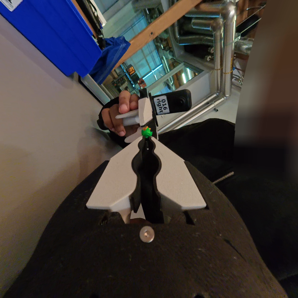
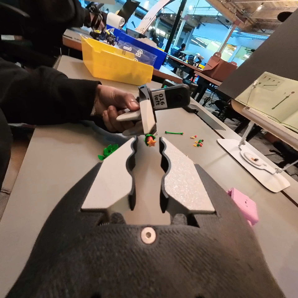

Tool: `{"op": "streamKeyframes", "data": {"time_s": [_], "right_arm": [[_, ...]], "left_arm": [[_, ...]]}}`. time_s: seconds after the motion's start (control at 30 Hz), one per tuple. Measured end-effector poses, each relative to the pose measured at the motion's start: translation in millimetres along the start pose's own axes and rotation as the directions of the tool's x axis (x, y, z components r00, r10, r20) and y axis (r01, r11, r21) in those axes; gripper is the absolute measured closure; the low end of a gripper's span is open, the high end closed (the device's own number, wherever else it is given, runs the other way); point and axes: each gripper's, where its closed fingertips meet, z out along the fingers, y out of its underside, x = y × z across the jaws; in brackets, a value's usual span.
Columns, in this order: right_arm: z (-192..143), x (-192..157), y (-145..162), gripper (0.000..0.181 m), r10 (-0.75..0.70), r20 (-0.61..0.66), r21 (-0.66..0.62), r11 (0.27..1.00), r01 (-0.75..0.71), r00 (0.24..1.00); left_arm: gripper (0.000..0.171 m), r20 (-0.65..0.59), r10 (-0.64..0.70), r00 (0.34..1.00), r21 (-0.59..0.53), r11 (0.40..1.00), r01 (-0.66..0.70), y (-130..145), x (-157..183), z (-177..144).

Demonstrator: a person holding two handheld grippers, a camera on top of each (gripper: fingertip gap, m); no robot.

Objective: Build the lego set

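- Left tongs (image 1: 147,140): clenched at the tips on the small flower assembly (image 1: 146,132), a green leafy cup with a red core and an orange star on top. I judge the grip to sit on a thin dark stem below the cup, though the stem is barely visible.
- Right tongs (image 2: 148,140): released, jaws standing apart with a clear gap. The flower assembly (image 2: 150,140) hangs between and just beyond their tips, touching neither jaw as far as I can tell.
- Relation of the pair: the two tools meet nearly tip to tip above the table (image 2: 61,161), with the flower assembly raised off its surface.
- Loose parts, placed from the flower assembly in the right wrist view: a cluster of green leaves (image 2: 108,151) to its left on the table; a green stem rod (image 2: 174,132) just to its right; small orange and red bits (image 2: 198,142) farther right.
- Farther out: an open instruction booklet (image 2: 266,103) on a stand at far right; a yellow bin (image 2: 116,66) well behind; a pink block (image 2: 243,206) near right.
- Step in hand, as I judge it: a sub-assembly of one flower, held for a transfer or a press between tools.
- Next move calls for: closing my right tongs squarely on the cup without knocking the star loose, left grip kept firm.
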Motion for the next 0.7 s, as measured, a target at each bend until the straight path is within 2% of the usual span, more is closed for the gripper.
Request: {"op": "streamKeyframes", "data": {"time_s": [0.1, 0.23, 0.47, 0.5, 0.57, 0.63, 0.7], "right_arm": [[0, -3, 0, 0.16, -0.014, 0.019, -0.012, 1.0, 0.014, 1.0], [-1, -3, 0, 0.169, -0.009, 0.025, -0.015, 1.0, 0.01, 1.0], [-2, -2, -1, 0.169, 0.0, 0.02, -0.009, 1.0, 0.0, 1.0], [-2, 0, 0, 0.169, 0.007, 0.007, -0.008, 1.0, -0.007, 1.0], [-3, 7, 1, 0.169, 0.032, -0.026, -0.002, 0.999, -0.032, 0.999], [-6, 16, 1, 0.169, 0.081, -0.06, 0.022, 0.997, -0.08, 0.995], [-8, 23, -1, 0.169, 0.14, -0.074, 0.062, 0.989, -0.136, 0.987]], "left_arm": [[0.171, 0.002, -0.003, 1.0, -0.036, 0.999, 0.003, 6, -1, 3], [0.171, 0.002, -0.008, 1.0, -0.025, 1.0, 0.008, 4, -1, 2], [0.171, -0.003, 0.0, 1.0, -0.023, 1.0, 0.0, 4, 0, 3], [0.169, 0.004, 0.007, 1.0, -0.013, 1.0, -0.007, 2, -1, 2], [0.145, 0.026, 0.01, 1.0, 0.031, 0.999, -0.011, -6, -3, -2], [0.136, 0.027, 0.024, 0.999, 0.101, 0.995, -0.026, -18, 0, -11], [0.134, 0.044, 0.054, 0.998, 0.186, 0.981, -0.062, -33, 3, -22]]}}
